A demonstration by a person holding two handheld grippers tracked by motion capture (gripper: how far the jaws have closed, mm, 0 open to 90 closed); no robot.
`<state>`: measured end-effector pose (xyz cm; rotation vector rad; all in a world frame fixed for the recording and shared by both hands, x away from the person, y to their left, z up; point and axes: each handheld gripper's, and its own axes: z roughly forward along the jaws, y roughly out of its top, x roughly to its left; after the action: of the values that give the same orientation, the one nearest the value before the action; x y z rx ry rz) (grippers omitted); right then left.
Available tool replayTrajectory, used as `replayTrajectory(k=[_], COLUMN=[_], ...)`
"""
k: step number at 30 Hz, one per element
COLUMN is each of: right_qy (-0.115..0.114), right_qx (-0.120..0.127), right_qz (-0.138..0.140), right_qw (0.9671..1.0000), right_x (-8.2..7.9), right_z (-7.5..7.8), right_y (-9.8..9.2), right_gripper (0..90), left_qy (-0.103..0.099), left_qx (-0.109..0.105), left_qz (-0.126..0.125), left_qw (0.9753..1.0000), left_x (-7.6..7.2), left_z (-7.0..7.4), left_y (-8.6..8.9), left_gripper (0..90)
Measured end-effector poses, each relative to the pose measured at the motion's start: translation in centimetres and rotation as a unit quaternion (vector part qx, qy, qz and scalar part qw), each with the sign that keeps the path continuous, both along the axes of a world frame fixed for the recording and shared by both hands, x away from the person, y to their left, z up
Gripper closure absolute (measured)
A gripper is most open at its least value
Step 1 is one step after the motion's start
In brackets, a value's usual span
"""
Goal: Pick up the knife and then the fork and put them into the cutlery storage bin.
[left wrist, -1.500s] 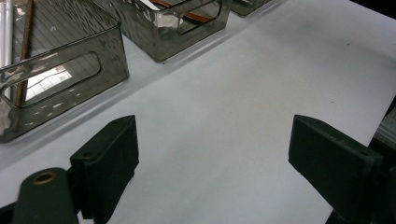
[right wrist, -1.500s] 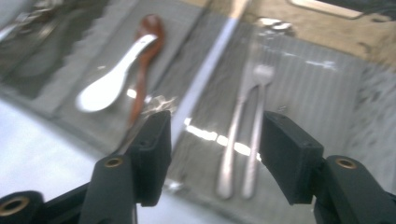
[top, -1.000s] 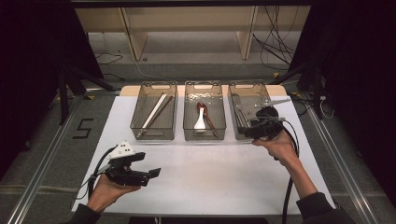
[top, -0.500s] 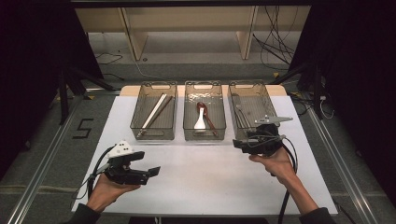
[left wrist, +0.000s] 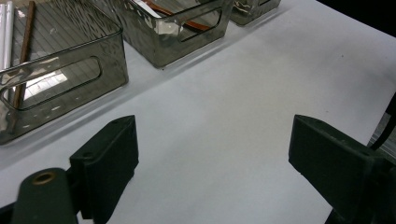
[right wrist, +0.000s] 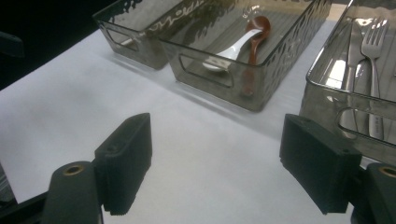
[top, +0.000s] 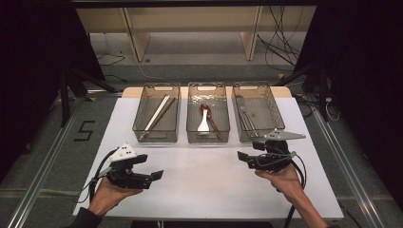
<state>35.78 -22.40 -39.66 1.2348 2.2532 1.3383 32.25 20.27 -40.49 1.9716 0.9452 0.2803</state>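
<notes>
Three smoky clear bins stand in a row at the back of the white table (top: pixel 204 190). The left bin (top: pixel 156 137) holds a white and a brown chopstick (top: pixel 157 114). A white spoon (right wrist: pixel 233 44) and a red-brown spoon (right wrist: pixel 259 25) lie in the middle bin (top: pixel 208 138). In the right bin (top: pixel 256 137) lies metal cutlery, a fork (right wrist: pixel 373 42) among it. My left gripper (top: pixel 151 176) is held low at the front left, open and empty, as the left gripper view (left wrist: pixel 210 135) confirms. My right gripper (top: pixel 244 160) hovers in front of the right bin, open and empty (right wrist: pixel 215 126).
Bare white tabletop lies between the two grippers and the bins. Cables (top: pixel 294 190) trail from both grippers toward the near edge. Beyond the table are wooden shelf legs (top: pixel 135 38), loose floor cables and dark curtains at both sides.
My right gripper has drawn back from over the right bin toward the near side and now sits lower over the table. The left gripper has barely moved.
</notes>
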Motion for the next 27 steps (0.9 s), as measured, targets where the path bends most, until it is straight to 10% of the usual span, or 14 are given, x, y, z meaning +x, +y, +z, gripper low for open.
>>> replayTrajectory(k=[27], right_qy=[-0.054], right_qx=[0.007], right_qz=[-0.001], right_qw=[0.9985], right_x=[-4.3], right_z=[-1.5], right_y=[0.0], right_gripper=[19.7], left_qy=[0.000], left_qx=[-0.010], left_qz=[-0.008], left_qw=[0.9999], left_x=[-0.6], left_z=[0.0], left_y=[-0.1], left_gripper=[15.3])
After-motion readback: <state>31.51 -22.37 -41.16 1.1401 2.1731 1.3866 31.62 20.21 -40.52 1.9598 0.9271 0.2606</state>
